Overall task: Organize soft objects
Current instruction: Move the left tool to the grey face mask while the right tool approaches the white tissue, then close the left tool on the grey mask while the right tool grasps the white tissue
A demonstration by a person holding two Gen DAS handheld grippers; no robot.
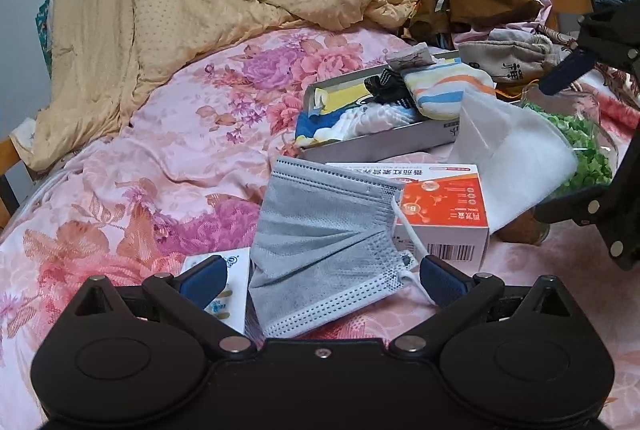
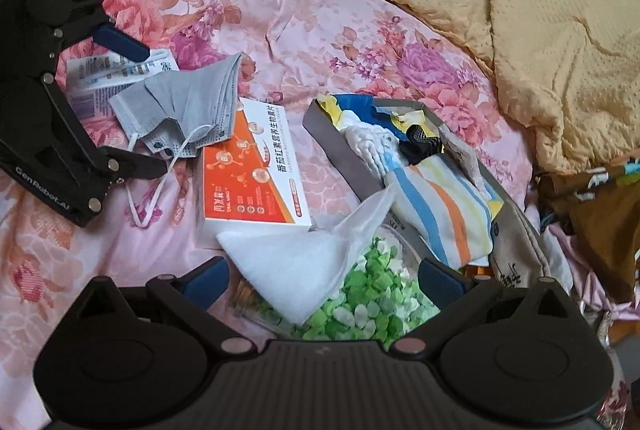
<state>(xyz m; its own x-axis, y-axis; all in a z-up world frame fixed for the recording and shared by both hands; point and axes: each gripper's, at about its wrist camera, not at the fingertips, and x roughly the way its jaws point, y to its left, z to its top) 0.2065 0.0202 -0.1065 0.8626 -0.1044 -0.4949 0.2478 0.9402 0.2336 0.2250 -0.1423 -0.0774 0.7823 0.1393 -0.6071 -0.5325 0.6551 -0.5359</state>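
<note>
Grey mask (image 1: 324, 250) lies btwn my left gripper (image 1: 320, 280) jaws, both wide open, draped over orange box (image 1: 444, 206); right gripper (image 2: 322, 280) open too, farther off.

The gray mask (image 1: 320, 242) hides part of the orange box (image 1: 444, 208) and a small white pack (image 1: 224, 290) at the near left. The white cloth (image 2: 296, 266) covers part of the jar (image 2: 360, 302) of green bits. The tray (image 2: 340, 150) hides its far socks. The tan blanket (image 1: 200, 10) runs off the top edge.
</note>
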